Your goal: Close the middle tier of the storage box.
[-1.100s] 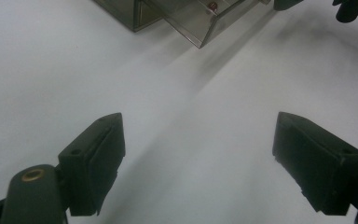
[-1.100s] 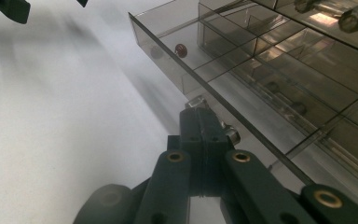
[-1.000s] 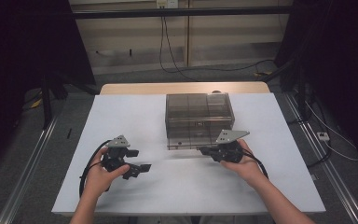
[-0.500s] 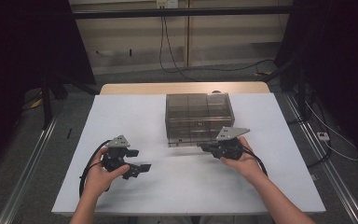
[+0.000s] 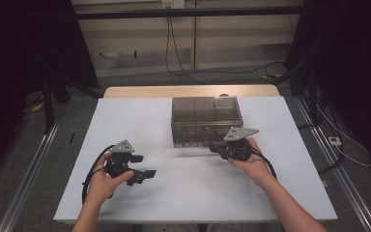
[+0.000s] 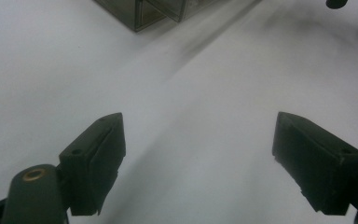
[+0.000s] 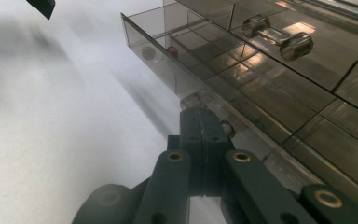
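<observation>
Tools [image 5: 221, 148] over white table [image 5: 183, 193]

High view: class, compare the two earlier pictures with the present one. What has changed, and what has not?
The right gripper, jaws shut on the drawer handle, has drawn back slightly from the clear drawer box, pulling the bottom drawer out. The left gripper, jaws open, and the box stayed put.

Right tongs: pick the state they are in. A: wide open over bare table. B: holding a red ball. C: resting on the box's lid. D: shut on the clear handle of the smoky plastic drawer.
D: the right tongs are closed on the clear drawer handle.
</observation>
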The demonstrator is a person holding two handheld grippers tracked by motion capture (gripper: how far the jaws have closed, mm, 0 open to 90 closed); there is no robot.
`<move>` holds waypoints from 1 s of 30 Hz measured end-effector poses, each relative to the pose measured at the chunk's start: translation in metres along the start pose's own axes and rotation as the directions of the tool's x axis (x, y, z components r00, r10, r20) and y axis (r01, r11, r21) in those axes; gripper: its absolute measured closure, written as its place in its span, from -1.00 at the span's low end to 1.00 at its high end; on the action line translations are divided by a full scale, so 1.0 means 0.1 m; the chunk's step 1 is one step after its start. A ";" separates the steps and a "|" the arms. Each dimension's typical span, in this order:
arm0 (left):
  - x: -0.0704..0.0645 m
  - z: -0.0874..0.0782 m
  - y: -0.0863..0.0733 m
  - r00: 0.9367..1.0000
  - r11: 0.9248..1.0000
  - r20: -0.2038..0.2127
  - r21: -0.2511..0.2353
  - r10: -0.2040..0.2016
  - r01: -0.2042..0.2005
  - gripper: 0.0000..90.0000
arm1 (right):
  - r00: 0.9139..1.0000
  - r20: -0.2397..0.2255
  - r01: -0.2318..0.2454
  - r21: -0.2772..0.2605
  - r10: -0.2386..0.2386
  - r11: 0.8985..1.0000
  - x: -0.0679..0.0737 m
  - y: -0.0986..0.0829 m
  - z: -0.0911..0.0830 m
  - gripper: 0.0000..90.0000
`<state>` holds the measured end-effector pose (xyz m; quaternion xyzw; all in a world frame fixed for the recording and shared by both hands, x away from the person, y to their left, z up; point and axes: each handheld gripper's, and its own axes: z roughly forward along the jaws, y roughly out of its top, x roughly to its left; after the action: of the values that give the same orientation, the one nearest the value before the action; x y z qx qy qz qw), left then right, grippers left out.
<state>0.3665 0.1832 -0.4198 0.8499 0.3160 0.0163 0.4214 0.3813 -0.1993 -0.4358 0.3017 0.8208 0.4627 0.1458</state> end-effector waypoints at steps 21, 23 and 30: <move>0.00 0.00 0.01 1.000 1.000 0.002 0.000 0.003 -0.003 -0.61 | 1.000 0.013 -0.007 -0.011 0.007 1.000 -0.04 0.01 0.04 1.00; -0.01 0.00 0.01 1.000 1.000 0.004 0.000 0.003 -0.003 -0.61 | 1.000 0.010 -0.010 -0.012 0.010 1.000 -0.05 0.01 0.04 1.00; 0.00 -0.01 0.01 1.000 1.000 0.003 0.002 0.003 -0.003 -0.61 | 1.000 0.016 -0.013 -0.013 0.013 1.000 -0.06 0.01 0.04 1.00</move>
<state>0.3667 0.1832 -0.4184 0.8507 0.3142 0.0152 0.4212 0.3884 -0.1994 -0.4373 0.3098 0.8146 0.4663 0.1514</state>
